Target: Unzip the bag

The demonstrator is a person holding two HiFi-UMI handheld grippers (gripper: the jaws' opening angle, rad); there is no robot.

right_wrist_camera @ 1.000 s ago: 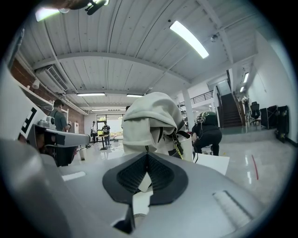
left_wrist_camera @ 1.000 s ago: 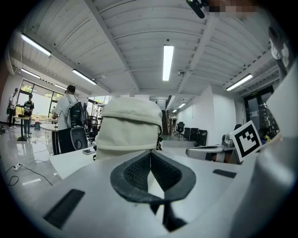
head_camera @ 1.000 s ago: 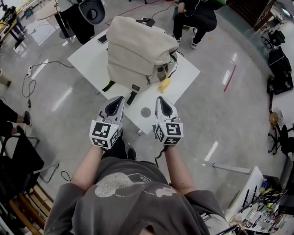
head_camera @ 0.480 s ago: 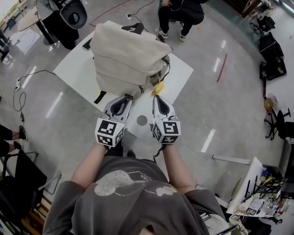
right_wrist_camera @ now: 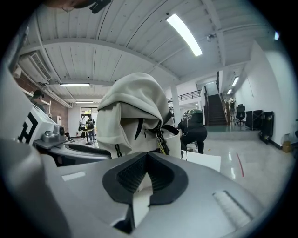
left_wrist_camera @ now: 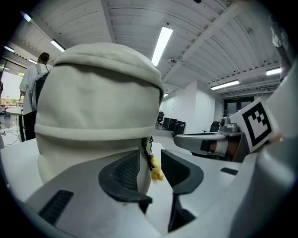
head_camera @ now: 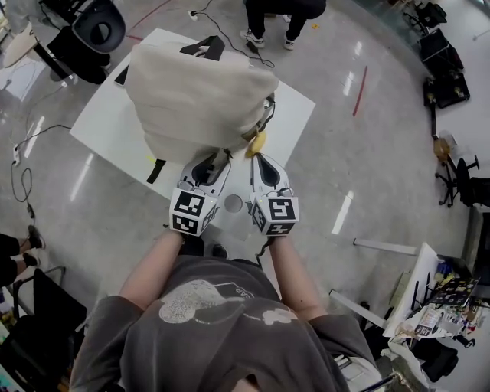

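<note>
A cream backpack stands upright on a white table, with black zipper pulls and a yellow charm hanging at its near right corner. My left gripper is at the bag's lower front edge. Its jaws have just been opening and stand open, with nothing pressed between the pads. In the left gripper view the bag fills the frame and the charm shows through the gap. My right gripper is shut and empty just right of it, short of the charm. The right gripper view shows the bag and its pulls ahead.
A grey round disc lies on the table's near corner between my grippers. An office chair stands at the far left. A person crouches beyond the table. Cables trail on the floor at left.
Both grippers have moved forward to the bag's near edge. The left gripper's jaws, shut a second ago, now stand apart. The right stays shut.
</note>
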